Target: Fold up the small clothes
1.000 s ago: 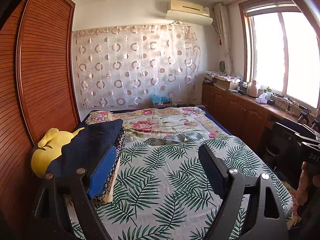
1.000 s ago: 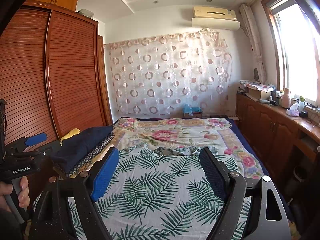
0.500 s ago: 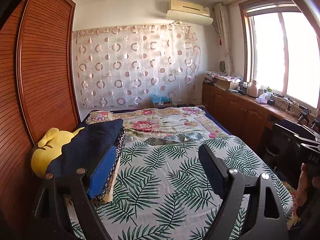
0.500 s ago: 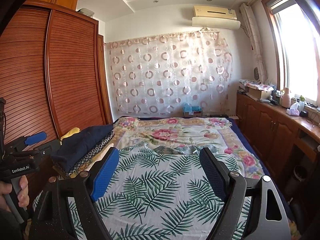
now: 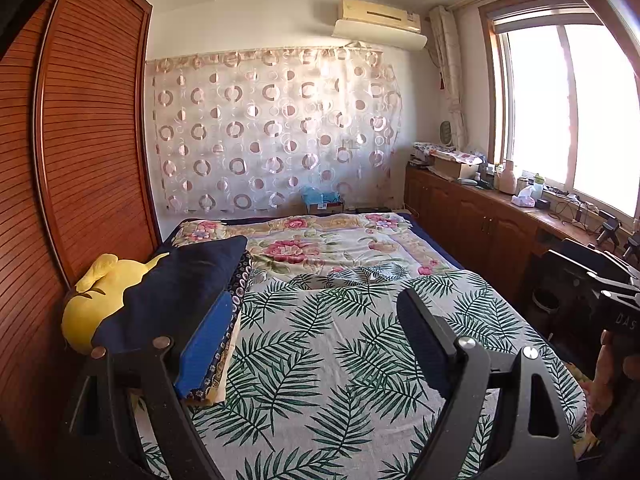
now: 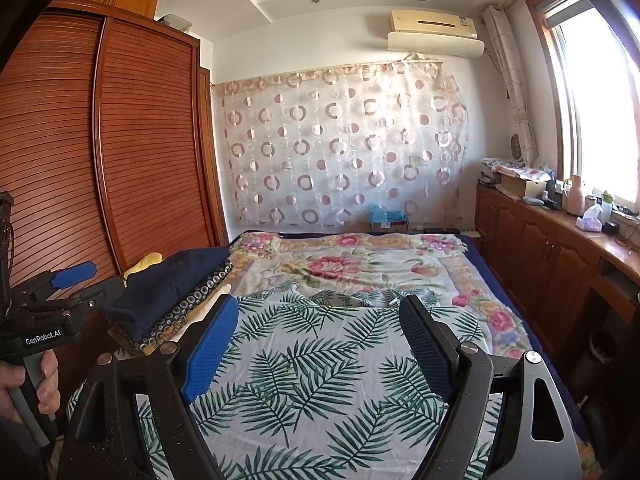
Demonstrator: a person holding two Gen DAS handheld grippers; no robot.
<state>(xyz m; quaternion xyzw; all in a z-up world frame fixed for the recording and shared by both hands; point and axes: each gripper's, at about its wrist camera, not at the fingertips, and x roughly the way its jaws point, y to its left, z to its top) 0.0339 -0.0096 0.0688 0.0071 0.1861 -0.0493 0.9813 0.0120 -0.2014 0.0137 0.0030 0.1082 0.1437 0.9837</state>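
While both grippers hover over the bed [image 5: 360,420], nothing is held.
Left gripper [image 5: 316,344] and right gripper [image 6: 320,344] gape wide, empty; folded clothes [image 5: 180,292] sit stacked at the bed's left edge, against a yellow plush [image 5: 100,296].

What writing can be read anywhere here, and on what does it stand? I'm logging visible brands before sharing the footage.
"GenRobot.AI": white print on the body of the left gripper, in the right wrist view.
"DAS": partial white letters on the right gripper's body, at the frame edge, cut off.
Air conditioner: label too small to read.
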